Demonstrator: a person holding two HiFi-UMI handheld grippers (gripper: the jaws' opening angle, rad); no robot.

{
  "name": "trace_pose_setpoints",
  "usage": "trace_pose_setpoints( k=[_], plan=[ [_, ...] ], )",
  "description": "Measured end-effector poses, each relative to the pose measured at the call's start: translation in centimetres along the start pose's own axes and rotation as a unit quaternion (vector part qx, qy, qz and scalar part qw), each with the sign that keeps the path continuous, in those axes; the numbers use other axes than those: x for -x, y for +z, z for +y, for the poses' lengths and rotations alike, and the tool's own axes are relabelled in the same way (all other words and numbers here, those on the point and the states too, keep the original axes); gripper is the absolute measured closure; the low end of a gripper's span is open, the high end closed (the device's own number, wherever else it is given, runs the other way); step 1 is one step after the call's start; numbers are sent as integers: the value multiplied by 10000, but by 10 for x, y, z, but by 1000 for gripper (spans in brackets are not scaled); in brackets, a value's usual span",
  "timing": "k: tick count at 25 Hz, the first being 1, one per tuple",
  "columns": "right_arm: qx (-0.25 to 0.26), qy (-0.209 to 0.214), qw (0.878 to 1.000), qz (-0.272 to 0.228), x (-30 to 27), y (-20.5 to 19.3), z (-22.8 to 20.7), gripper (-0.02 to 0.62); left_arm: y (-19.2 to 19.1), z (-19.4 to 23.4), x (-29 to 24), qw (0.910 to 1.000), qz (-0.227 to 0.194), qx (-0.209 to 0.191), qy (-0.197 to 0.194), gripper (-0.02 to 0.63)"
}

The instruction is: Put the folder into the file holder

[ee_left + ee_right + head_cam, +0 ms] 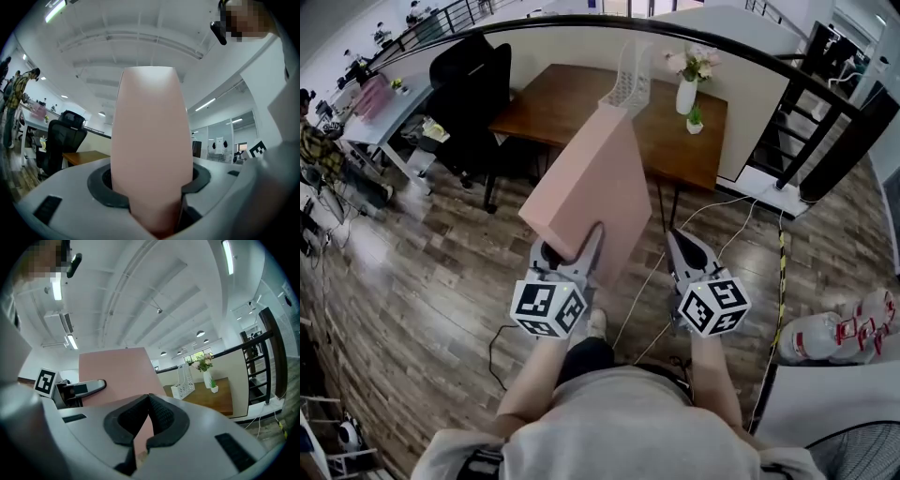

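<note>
Two grippers in frame, head view. Left gripper (572, 248) is clamped on the near edge of the pink folder (595, 183). The folder is held off the floor, tilted, with its far end up toward the table (572, 108). The white mesh file holder (630, 75) stands at the table's far edge, and the folder's top corner overlaps its base in this view. A vase (686, 94) with flowers stands near the far right corner, a small plant (695, 119) just beside it. A black chair (473, 84) is at the table's left side. Right gripper (677, 239) is just right of the folder, apart from it.

Left gripper view: the folder (152, 122) fills the gap between the jaws, and both pads press on its faces. Chair and table edge show at left.

Right gripper view: the jaws are closed tip to tip, nothing gripped. The folder (117, 376) is at left. The file holder (185, 383) and vase (207, 378) sit on the table beyond.
</note>
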State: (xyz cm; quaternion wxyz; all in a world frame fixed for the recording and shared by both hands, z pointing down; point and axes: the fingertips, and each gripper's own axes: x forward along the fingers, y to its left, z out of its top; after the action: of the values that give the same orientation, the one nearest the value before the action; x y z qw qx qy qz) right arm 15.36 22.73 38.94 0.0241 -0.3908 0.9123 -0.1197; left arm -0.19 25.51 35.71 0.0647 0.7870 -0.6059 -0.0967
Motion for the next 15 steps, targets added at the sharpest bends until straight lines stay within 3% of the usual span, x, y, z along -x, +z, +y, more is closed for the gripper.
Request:
trace_pose_setpoints(
  k=[9,15],
  plan=[
    [103,-98,9998,-122,-106,20,9,586,17,82,-61,9994,-10,216,-282,316],
    [251,-314,9992,-52,-140,21,10,586,23,121,-85,9987,-54,309,-403,316]
  ],
)
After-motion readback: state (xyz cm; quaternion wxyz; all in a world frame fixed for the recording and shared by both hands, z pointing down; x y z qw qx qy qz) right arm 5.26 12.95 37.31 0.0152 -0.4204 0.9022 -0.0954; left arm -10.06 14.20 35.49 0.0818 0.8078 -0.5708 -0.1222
